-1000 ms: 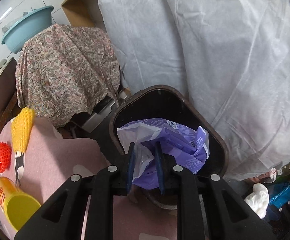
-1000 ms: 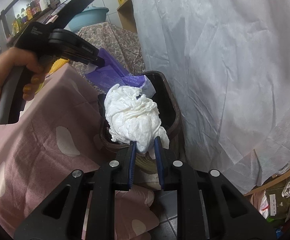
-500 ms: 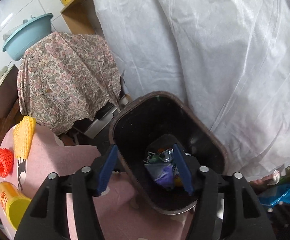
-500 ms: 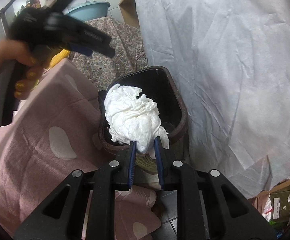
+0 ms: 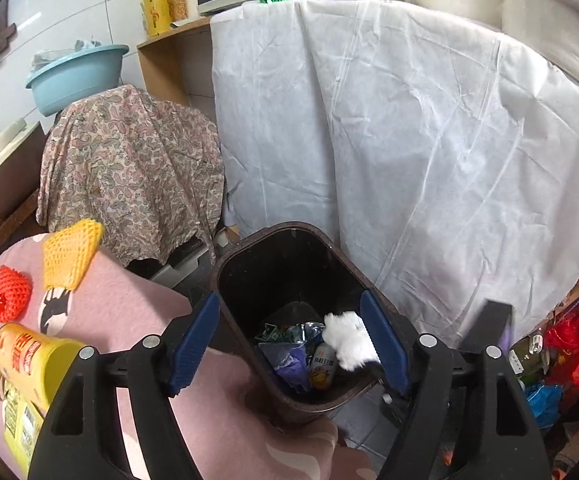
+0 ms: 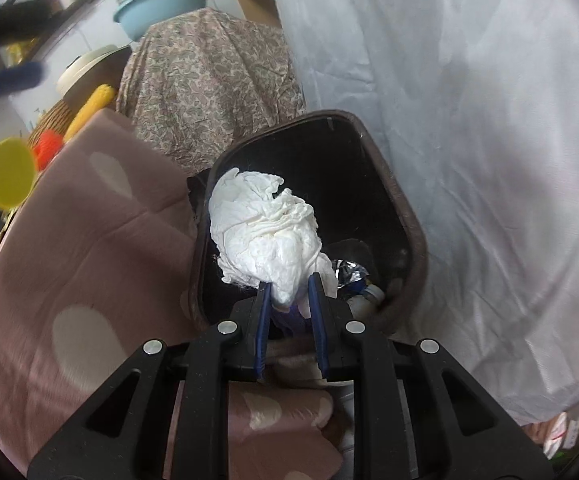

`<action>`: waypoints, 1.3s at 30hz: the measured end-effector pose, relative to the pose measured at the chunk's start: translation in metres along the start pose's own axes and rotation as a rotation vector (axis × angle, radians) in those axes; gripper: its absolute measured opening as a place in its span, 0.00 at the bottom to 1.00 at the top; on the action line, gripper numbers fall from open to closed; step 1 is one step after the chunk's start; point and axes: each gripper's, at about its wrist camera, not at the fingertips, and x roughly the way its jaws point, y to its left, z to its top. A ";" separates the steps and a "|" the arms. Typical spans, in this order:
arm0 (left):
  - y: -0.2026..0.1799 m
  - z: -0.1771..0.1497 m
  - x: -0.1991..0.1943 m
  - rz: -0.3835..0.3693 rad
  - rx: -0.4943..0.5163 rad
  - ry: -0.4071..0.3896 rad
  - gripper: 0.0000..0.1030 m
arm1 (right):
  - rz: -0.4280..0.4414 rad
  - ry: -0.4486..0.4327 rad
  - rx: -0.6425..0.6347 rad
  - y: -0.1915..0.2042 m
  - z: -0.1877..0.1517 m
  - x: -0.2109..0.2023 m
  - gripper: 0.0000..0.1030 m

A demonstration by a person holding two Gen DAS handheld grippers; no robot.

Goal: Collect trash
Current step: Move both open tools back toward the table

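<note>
A dark brown trash bin point(image 5: 225, 276) stands beside the pink-clothed table point(image 5: 129, 320). A purple bag point(image 5: 289, 364) and a small can point(image 5: 323, 364) lie at its bottom. My left gripper point(image 5: 287, 300) hangs above the bin, its jaws opening with nothing between them. My right gripper point(image 6: 289, 284) is shut on a white tissue wad point(image 6: 265, 228) over the bin's point(image 6: 405, 216) mouth; the wad point(image 5: 347, 340) also shows in the left wrist view. On the table lie a yellow foam net point(image 5: 71, 252), a red foam net point(image 5: 9, 298) and a yellow can point(image 5: 29, 360).
A white sheet point(image 5: 409, 140) hangs right behind the bin. A paisley cloth point(image 5: 129, 168) covers something to the left of it, with a blue basin point(image 5: 75, 76) on top. Bags and bottles point(image 5: 561, 352) clutter the floor at the right.
My left gripper opened and let go of the purple bag, which dropped into the bin, then drew up and back. My right gripper carried the tissue wad over the bin.
</note>
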 end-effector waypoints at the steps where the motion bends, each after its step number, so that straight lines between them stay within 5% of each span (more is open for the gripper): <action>1: 0.000 -0.001 -0.002 0.006 0.004 -0.005 0.71 | 0.001 0.004 0.010 0.000 0.003 0.005 0.20; 6: 0.000 -0.007 -0.014 0.002 0.020 -0.030 0.72 | -0.007 -0.008 0.020 0.006 0.010 0.022 0.39; 9: -0.001 -0.013 -0.023 -0.006 0.034 -0.051 0.74 | -0.012 -0.020 0.001 0.012 0.006 0.022 0.58; 27: 0.042 -0.081 -0.093 -0.074 -0.011 -0.105 0.82 | 0.050 -0.106 -0.109 0.064 -0.032 -0.085 0.74; 39: 0.121 -0.153 -0.141 0.004 -0.136 -0.086 0.85 | 0.148 -0.145 -0.257 0.135 -0.044 -0.133 0.78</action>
